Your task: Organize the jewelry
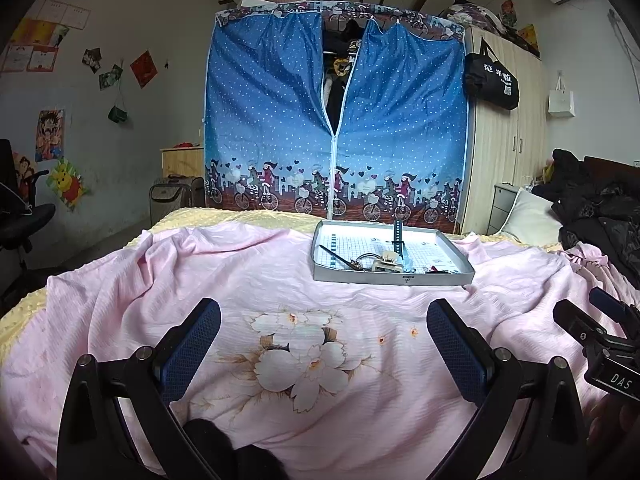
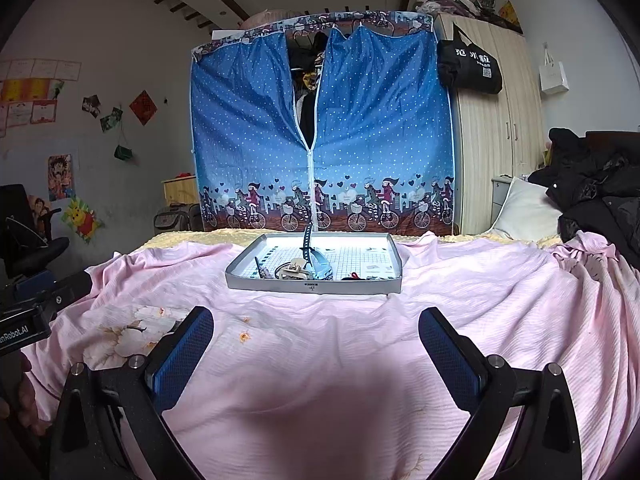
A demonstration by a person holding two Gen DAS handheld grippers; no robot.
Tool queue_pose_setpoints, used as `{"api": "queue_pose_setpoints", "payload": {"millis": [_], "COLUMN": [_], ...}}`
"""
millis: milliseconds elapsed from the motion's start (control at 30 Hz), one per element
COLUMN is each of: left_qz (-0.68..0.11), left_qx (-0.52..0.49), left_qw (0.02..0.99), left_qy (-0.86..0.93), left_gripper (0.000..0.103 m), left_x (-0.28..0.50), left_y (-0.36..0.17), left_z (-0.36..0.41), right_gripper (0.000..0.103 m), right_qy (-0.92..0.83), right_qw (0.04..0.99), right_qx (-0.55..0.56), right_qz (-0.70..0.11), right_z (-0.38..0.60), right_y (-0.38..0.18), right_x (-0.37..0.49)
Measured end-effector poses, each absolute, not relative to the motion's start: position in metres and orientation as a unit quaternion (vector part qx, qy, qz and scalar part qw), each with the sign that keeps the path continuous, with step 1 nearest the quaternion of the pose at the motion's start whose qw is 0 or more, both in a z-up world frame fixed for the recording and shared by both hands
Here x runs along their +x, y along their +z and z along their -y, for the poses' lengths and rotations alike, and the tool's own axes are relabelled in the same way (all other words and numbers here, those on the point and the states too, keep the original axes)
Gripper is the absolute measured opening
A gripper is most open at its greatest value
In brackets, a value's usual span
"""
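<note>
Both your claws hang spread and empty, left claw (image 1: 324, 336) and right claw (image 2: 316, 338), low over the pink bedspread (image 2: 360, 320). The jewelry (image 2: 298, 270) sits heaped at the near edge of the grey tray (image 2: 316, 286): sorted or waiting, can't tell. "DAS" reads on the right claw's body.

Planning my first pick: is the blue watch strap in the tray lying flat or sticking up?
Sticking up. One end of the blue watch strap rises above the far rim of the tray, while its lower end sits among the other pieces.
</note>
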State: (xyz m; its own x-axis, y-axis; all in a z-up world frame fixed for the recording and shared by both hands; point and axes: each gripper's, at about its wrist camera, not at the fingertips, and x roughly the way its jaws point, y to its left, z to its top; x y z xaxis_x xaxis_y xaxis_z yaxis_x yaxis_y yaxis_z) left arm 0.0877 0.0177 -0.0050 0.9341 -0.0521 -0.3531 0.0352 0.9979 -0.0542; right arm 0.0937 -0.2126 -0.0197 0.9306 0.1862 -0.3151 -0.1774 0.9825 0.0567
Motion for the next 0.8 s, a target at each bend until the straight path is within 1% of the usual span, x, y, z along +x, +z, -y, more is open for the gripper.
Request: {"api": "queue_pose_setpoints", "payload": {"millis": [800], "left_qz": [-0.180], "left_qx": [-0.026], "left_qw": [0.983], "left_qy": [-0.023], "left_gripper": [0.101], "left_x": [0.0859], "left_y": [-0.0028], "left_z": [-0.0160], "right_gripper": [0.103], "right_qy": [0.091], "right_qw": [0.981], "right_qx": [0.009], "right_qz": [-0.169], "right_z": [0.2118], "right_y": [-0.0222], "right_x": [0.0942]}}
